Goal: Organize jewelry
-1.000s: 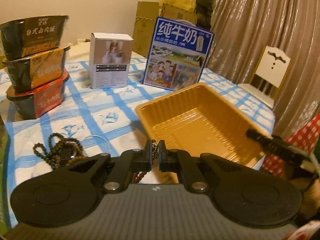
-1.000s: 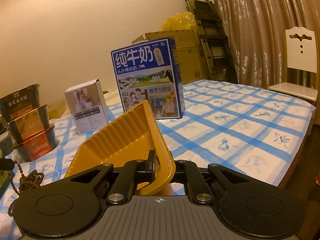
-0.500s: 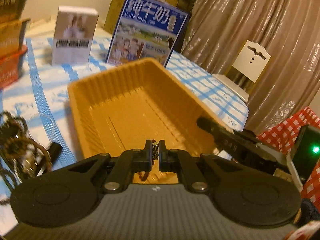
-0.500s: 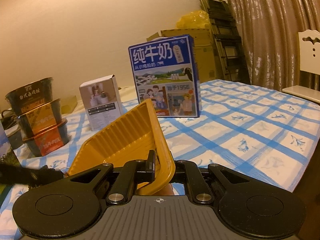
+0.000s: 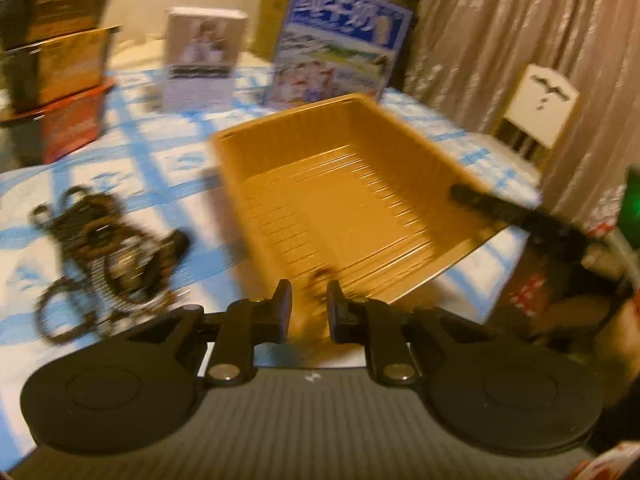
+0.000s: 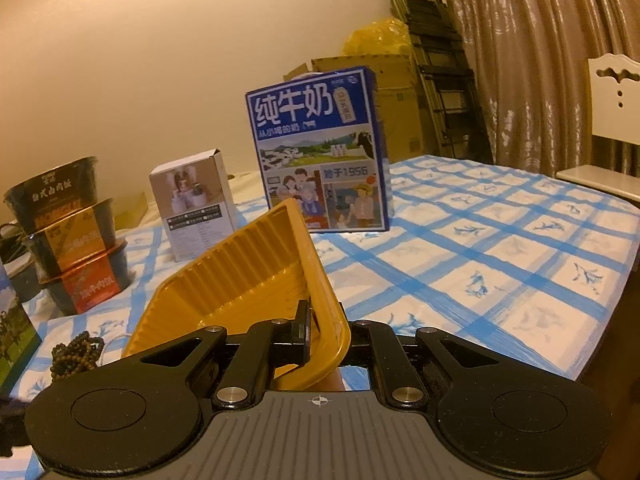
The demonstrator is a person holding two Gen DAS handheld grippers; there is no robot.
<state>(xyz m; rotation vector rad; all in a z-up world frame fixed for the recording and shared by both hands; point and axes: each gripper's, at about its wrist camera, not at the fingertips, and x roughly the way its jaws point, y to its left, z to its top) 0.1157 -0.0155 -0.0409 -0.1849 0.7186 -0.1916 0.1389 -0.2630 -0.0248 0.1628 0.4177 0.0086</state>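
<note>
Jewelry (image 5: pixel 318 280) blurs between the just-parted left gripper (image 5: pixel 308 304) pads — right gripper (image 6: pixel 320 330) clamps tray (image 6: pixel 256 264) rim.

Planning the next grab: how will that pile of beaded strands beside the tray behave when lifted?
The beaded strands lie in loose tangled loops, so they are probably floppy and will dangle. Being intertwined, several may rise together. Round beads could slip from the tool's pads.
</note>
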